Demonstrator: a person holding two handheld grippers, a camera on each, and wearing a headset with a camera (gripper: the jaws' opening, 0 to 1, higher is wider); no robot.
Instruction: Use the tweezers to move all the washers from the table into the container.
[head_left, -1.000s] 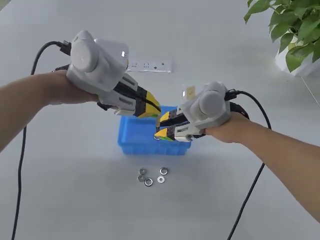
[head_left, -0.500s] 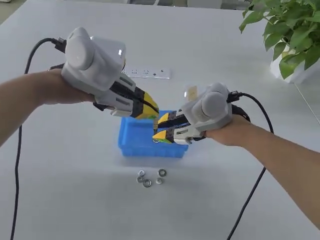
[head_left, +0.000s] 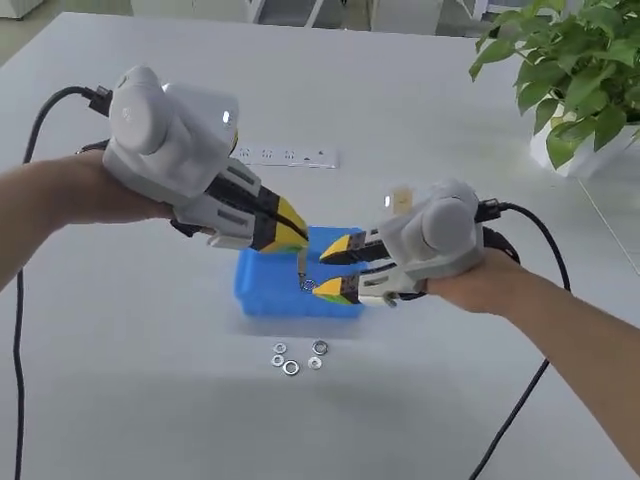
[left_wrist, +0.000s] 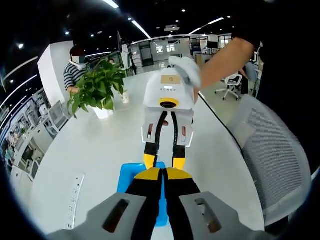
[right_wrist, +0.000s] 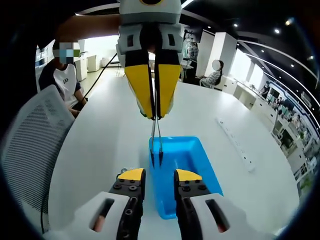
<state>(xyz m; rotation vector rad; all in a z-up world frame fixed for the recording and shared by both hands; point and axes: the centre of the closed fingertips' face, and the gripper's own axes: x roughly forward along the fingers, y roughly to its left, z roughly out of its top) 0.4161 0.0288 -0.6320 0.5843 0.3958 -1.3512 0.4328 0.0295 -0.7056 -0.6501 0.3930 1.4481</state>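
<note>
Head view: several small silver metal washers (head_left: 297, 358) lay clustered on the white table (head_left: 150, 400) just before the blue plastic container (head_left: 262, 290), apparently not yet moved. The left gripper (head_left: 290, 228) pinched slim metal tweezers (head_left: 301, 265) above the container. The right gripper (head_left: 338, 268) gaped empty.
</note>
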